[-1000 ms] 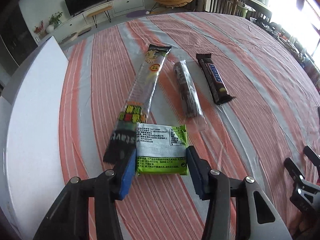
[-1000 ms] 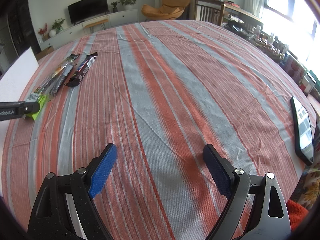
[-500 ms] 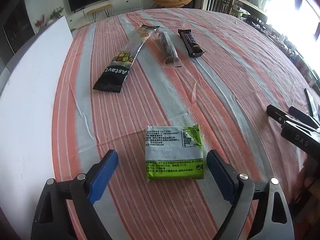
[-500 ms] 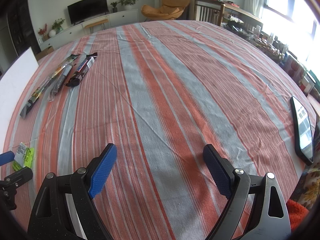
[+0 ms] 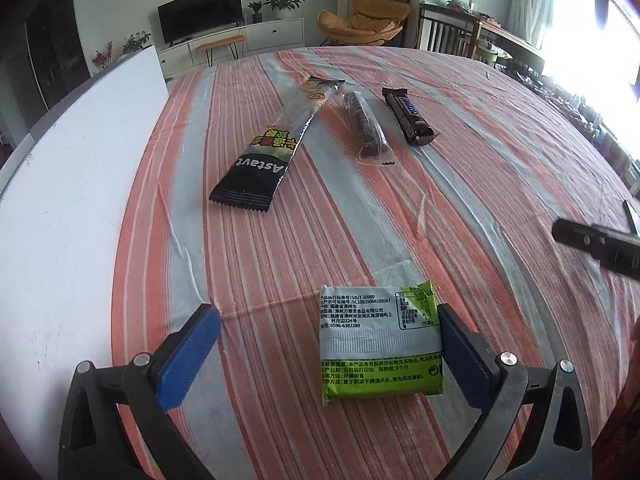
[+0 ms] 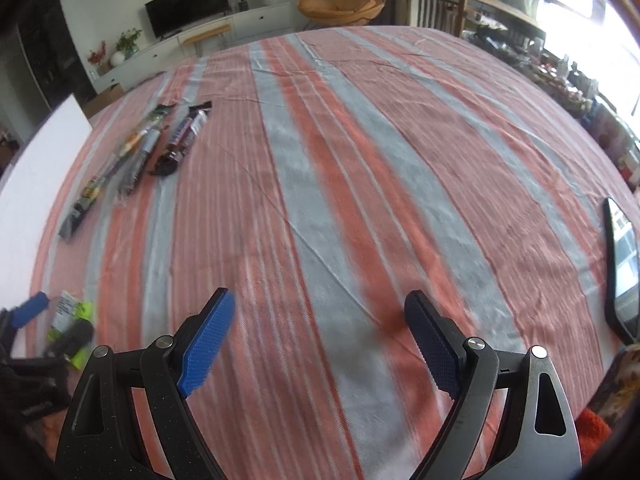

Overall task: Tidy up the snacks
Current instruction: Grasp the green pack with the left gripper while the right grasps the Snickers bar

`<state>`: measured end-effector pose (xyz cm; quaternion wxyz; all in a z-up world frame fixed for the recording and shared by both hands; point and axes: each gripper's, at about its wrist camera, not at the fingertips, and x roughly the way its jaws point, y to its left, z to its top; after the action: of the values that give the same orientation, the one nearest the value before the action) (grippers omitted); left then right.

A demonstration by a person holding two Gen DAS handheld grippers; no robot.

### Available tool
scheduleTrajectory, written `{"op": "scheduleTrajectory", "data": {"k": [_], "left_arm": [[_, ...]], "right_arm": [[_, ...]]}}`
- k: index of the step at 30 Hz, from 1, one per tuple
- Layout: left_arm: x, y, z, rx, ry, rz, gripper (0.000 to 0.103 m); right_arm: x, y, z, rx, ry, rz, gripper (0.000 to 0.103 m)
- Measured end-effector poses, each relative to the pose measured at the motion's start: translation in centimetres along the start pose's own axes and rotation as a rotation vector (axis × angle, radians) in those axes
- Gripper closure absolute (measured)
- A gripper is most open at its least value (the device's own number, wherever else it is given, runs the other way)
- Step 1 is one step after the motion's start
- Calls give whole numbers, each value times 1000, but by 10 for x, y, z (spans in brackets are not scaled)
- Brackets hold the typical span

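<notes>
A green and white snack packet lies flat on the striped tablecloth, printed back up. My left gripper straddles it with jaws opening; the right pad sits at the packet's edge, the left pad stands well clear. Farther up the cloth lie a long black and green packet, a clear-wrapped dark bar and a brown chocolate bar, side by side. My right gripper hangs open over bare cloth with nothing between its pads. The right wrist view shows the packet at lower left.
A white board runs along the table's left side. A black phone lies near the right edge of the cloth. A finger of the right gripper pokes in from the right. Chairs and a TV cabinet stand beyond the table.
The left gripper let go of the green packet and spread wide, having carried it back from the row of long snacks. The right wrist view has shifted and is blurred.
</notes>
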<state>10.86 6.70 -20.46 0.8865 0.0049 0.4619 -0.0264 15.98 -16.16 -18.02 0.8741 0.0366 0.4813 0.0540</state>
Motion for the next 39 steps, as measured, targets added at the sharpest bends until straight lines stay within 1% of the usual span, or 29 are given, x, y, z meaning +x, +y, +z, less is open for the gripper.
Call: {"op": "scheduleTrajectory", "data": {"k": [2, 4, 6, 10, 12, 13, 14, 15, 18, 19, 20, 21, 22, 29, 34, 39], "left_arm": [[0, 0, 0, -2, -1, 1, 0], [-1, 0, 0, -2, -1, 2, 0], [-1, 0, 1, -2, -1, 2, 0], [-1, -1, 1, -2, -1, 2, 0], [-1, -1, 1, -2, -1, 2, 0], [-1, -1, 1, -2, -1, 2, 0], [-1, -1, 1, -2, -1, 2, 0], [-1, -1, 1, -2, -1, 2, 0], [-1, -1, 1, -3, -1, 3, 0], [-1, -1, 1, -3, -1, 3, 0], [-1, -2, 1, -3, -1, 3, 0], [-1, -2, 1, -4, -1, 3, 0], [-1, -1, 1, -4, -1, 3, 0], [-1, -1, 2, -4, -1, 3, 0], [-1, -1, 2, -4, -1, 3, 0], [-1, -1, 2, -3, -2, 3, 0]], "right_arm": [[5, 17, 28, -36, -8, 39, 16], [13, 39, 54, -93, -28, 57, 17], [26, 60, 78, -129, -26, 81, 17], [59, 86, 107, -115, 36, 114, 17], [76, 93, 110, -108, 74, 107, 24], [84, 95, 110, -109, 101, 104, 40], [92, 96, 108, -108, 136, 105, 59], [89, 99, 108, -123, 110, 92, 60], [88, 104, 106, -170, 121, 72, 60], [87, 105, 105, -186, 121, 57, 65], [85, 104, 104, -198, 120, 41, 75], [84, 103, 102, -205, 122, 32, 82], [82, 100, 101, -199, 127, 40, 84], [64, 81, 77, -172, 138, 80, 85], [43, 67, 45, -178, 122, 93, 85], [18, 52, 9, -174, 75, 87, 84]]}}
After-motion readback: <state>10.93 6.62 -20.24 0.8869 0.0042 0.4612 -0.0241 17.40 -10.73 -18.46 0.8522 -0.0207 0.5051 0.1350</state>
